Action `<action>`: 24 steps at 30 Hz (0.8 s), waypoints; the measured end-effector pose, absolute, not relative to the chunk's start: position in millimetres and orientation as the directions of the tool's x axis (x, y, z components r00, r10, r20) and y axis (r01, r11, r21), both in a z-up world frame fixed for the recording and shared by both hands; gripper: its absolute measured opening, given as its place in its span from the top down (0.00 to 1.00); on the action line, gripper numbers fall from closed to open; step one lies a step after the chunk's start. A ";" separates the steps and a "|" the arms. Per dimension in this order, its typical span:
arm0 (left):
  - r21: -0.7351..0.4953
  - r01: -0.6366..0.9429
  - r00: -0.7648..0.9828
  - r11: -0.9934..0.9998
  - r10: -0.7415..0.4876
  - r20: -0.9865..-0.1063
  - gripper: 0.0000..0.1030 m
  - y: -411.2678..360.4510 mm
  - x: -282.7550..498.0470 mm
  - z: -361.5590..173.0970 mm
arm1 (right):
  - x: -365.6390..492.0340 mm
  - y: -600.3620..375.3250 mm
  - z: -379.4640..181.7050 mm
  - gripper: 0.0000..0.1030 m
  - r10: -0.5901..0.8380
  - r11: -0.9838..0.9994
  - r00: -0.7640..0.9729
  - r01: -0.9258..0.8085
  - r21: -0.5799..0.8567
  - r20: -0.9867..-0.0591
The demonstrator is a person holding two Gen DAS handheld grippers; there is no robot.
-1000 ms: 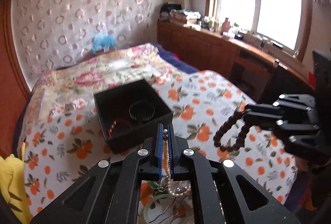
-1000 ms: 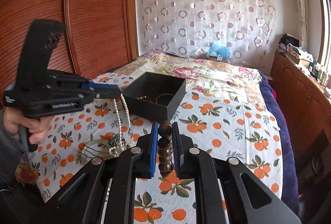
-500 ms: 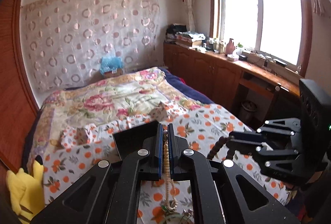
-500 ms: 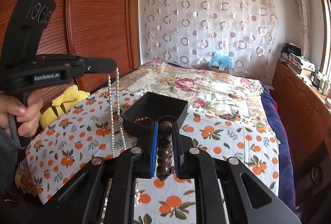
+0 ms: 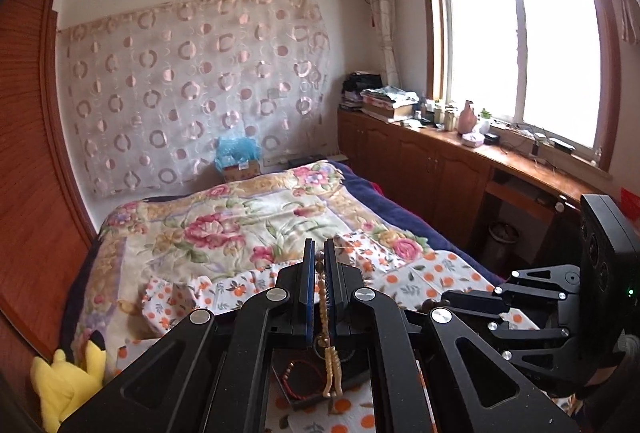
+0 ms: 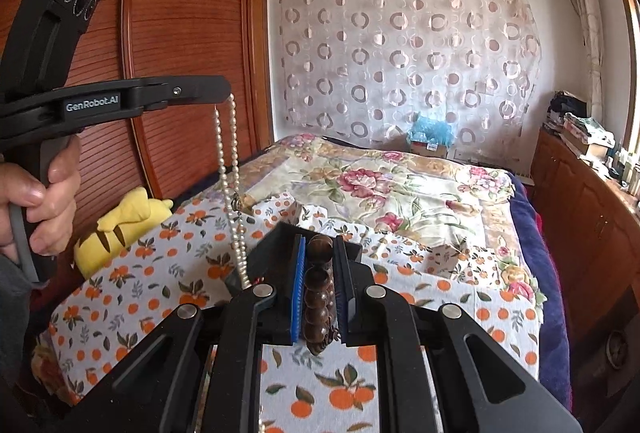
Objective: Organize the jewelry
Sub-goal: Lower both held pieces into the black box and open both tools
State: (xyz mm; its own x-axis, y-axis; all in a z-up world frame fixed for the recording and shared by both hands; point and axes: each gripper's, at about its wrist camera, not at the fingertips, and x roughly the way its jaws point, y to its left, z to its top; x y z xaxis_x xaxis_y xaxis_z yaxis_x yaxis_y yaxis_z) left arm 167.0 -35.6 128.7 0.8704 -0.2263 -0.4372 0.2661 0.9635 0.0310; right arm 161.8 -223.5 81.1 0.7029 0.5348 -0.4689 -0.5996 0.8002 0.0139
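Right wrist view shows your left gripper (image 6: 224,93) clamped on the pearl necklace (image 6: 228,169), which hangs long beneath it and may snag the black box (image 6: 276,237); your right gripper (image 6: 320,265) pinches the wooden bead bracelet (image 6: 318,289).

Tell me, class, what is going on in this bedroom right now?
A person is sorting jewelry over a bed, with a handheld gripper in each hand. The left gripper has its jaws shut on a pearl necklace, which hangs down in a long loop. The right gripper is shut on a dark wooden bead bracelet. Both pieces are held in the air above a black box on the orange-print cloth; a red beaded bracelet already lies inside it.
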 end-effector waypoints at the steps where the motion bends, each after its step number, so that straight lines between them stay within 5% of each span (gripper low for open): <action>1: 0.030 0.259 0.872 0.965 -0.220 -0.437 0.96 -33.8 170.4 128.6 | 164.3 -223.2 81.6 0.86 0.536 0.800 0.702 -0.600 0.016 -0.469; 24: -0.028 0.208 0.803 0.978 -0.187 -0.566 0.96 -17.7 207.6 47.6 | 223.2 -191.9 59.7 0.86 0.569 0.781 0.645 -0.617 0.091 -0.509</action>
